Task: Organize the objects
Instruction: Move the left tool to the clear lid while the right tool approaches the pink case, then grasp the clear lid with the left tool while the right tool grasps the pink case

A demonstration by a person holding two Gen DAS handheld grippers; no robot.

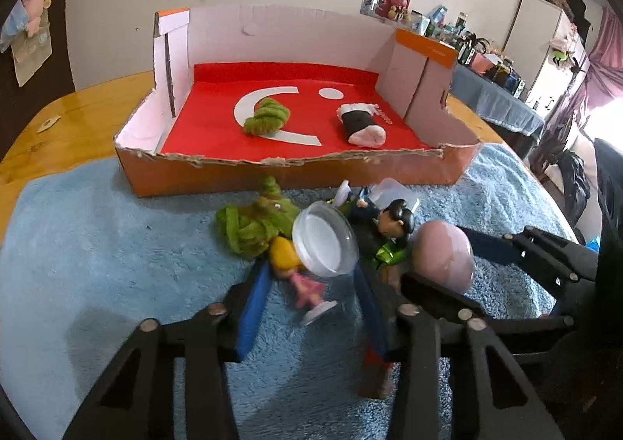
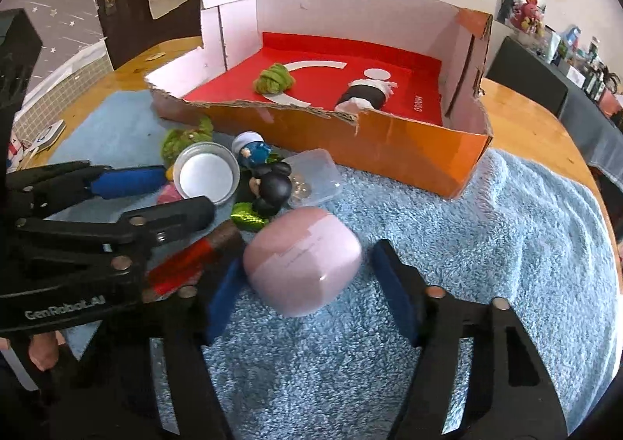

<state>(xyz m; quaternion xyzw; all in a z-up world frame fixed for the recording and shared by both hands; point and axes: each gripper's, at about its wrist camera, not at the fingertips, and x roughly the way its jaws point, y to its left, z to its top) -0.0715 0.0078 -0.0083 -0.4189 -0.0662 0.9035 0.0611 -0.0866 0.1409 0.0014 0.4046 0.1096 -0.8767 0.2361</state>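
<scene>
Nearest the right wrist camera, the right tongs [image 2: 307, 280] straddle a pink rounded case [image 2: 301, 259] lying on the blue towel [image 2: 486, 229]; the left blue pad [image 2: 224, 298] sits against the case's side while the other pad stands a little apart from it, so the tongs are half-narrowed around it without a full grip. Just to the left, the left tongs [image 1: 311, 284] are narrowed around a small doll with yellow hair and a pink dress [image 1: 300, 276], which lies between the blue pads; whether both pads press on it cannot be told. A clear round lid [image 1: 325, 241] rests tilted on the doll's head end, touching it. Behind these, toward the worktop's far edge, lies a cluster: a bundle of green yarn [image 1: 251, 226], a black-haired figurine [image 2: 272, 185], a blue and white figurine [image 2: 253, 150], a shiny green wrapped piece [image 2: 249, 216] and a small clear plastic box [image 2: 315, 175]. Beyond the cluster a torn orange cardboard box [image 2: 409, 152] with a red floor stands half on the towel, half on the wooden worktop [image 1: 78, 117]. Inside it lie a second green yarn bundle [image 1: 266, 120] toward its left and a rolled white and black sock [image 1: 360, 124] toward its right, well apart.
</scene>
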